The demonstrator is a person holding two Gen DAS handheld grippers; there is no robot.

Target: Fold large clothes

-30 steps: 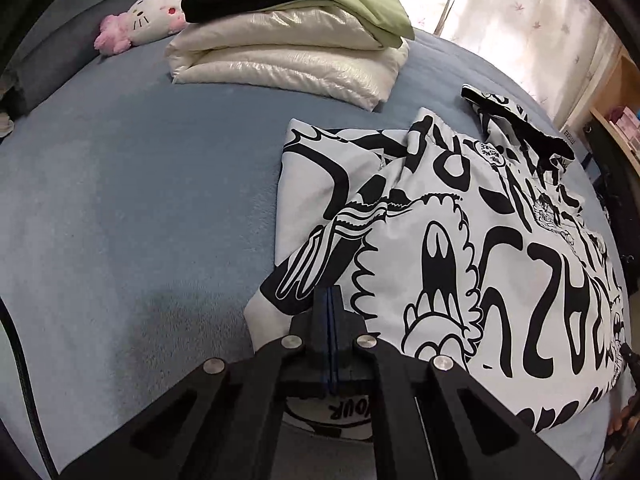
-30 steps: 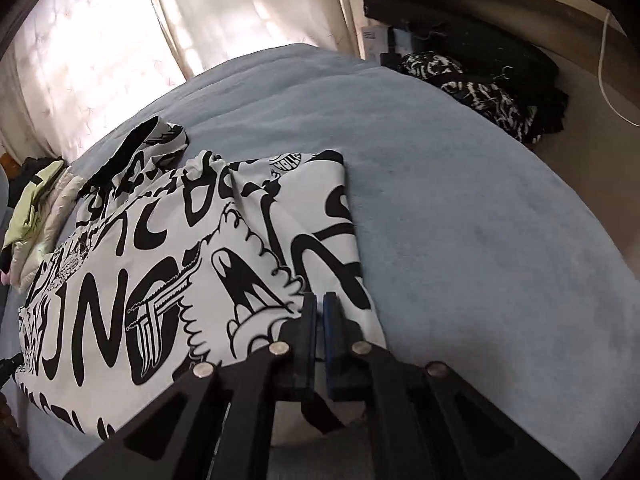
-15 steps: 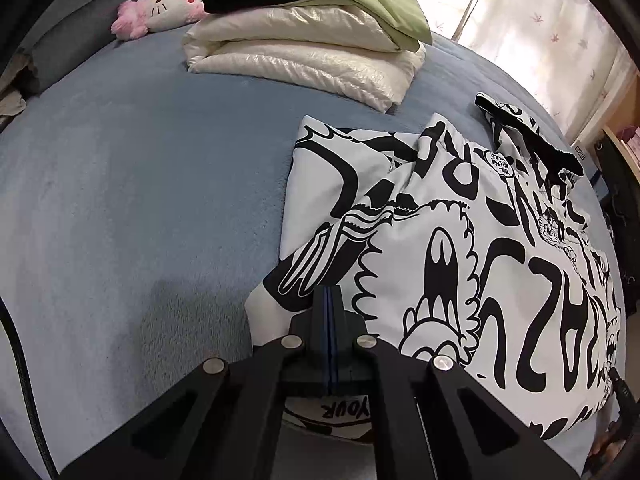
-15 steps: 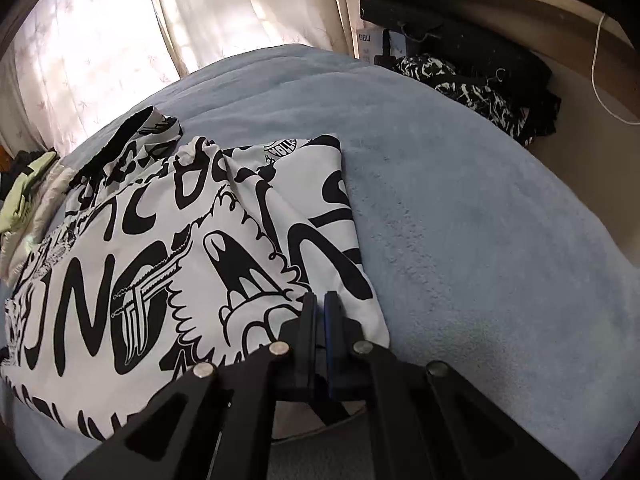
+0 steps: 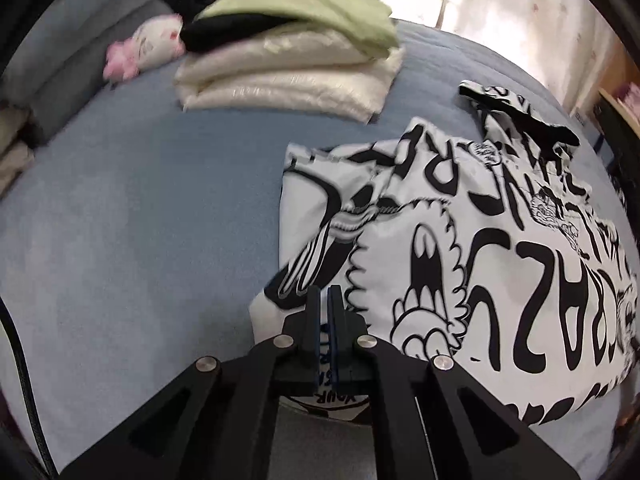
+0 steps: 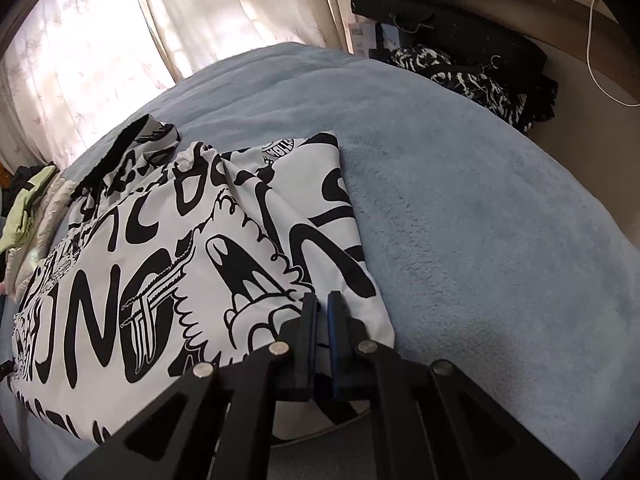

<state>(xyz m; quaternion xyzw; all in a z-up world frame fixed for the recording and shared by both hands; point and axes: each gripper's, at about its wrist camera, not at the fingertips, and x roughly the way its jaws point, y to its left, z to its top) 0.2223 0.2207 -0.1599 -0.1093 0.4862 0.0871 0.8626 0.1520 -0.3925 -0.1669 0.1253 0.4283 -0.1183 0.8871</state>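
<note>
1. The left gripper (image 5: 325, 300) is pinching the near edge of the black-and-white printed garment (image 5: 460, 248), its fingers clenched tight on the cloth, which is showing in the thin slit between them.
2. The right gripper (image 6: 323, 306) is sitting at the garment's (image 6: 192, 248) other near corner; its jaws are opening, a narrow gap is showing between the pads, and the cloth is lying under and between them without being pressed.
3. The garment is lying across the middle of the blue bed (image 5: 132, 208), already doubled into a rough rectangle with both side edges turned in, so the job is looking well along. A sleeve or collar piece is sticking out at the far end, and wrinkles are running through the centre; one more fold and some smoothing are probably remaining.
4. Toward the far left corner of the bed, a stack of folded clothes (image 5: 296, 60) is sitting beside a pink-and-white plush toy (image 5: 140, 52), well apart from the garment.
5. Off the bed's far right edge, dark patterned clothes (image 6: 472, 76) are piling under a shelf. Nothing is blocking the fold.
</note>
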